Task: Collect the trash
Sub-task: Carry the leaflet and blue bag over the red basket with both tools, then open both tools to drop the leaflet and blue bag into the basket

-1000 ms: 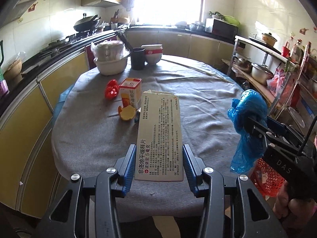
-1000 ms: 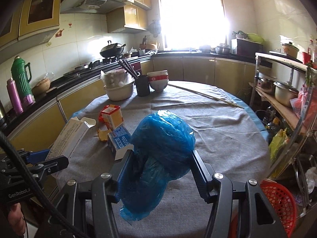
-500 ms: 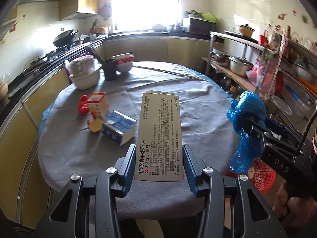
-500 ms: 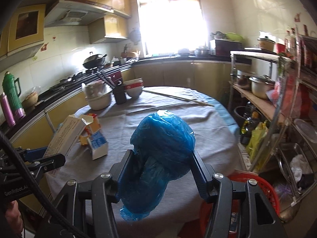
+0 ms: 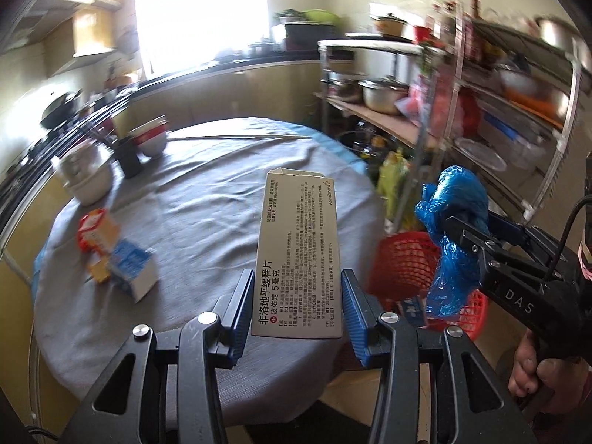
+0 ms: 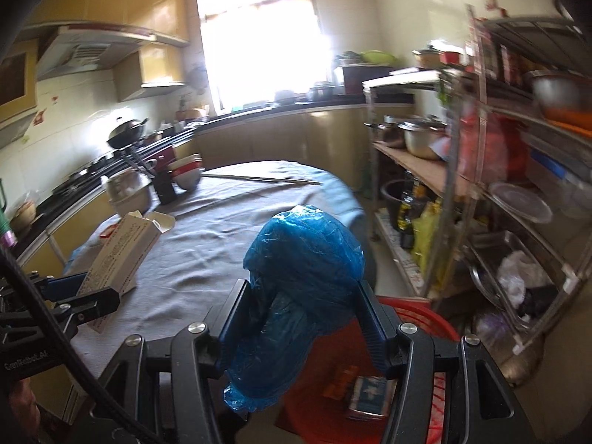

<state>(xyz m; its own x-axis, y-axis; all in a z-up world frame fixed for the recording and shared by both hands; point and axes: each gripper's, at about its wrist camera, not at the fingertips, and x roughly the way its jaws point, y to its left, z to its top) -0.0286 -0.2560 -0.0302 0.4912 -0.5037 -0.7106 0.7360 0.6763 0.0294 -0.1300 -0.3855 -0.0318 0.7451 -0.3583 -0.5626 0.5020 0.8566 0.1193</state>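
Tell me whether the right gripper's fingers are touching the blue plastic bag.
Touching. The right wrist view shows the right gripper with both fingers pressed into the sides of the blue plastic bag, no gap either side.

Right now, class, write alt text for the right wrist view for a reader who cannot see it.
The right gripper clamps a crumpled blue plastic bag above a red basket beside the cloth-covered round table. At left, the left gripper holds a white medicine box.
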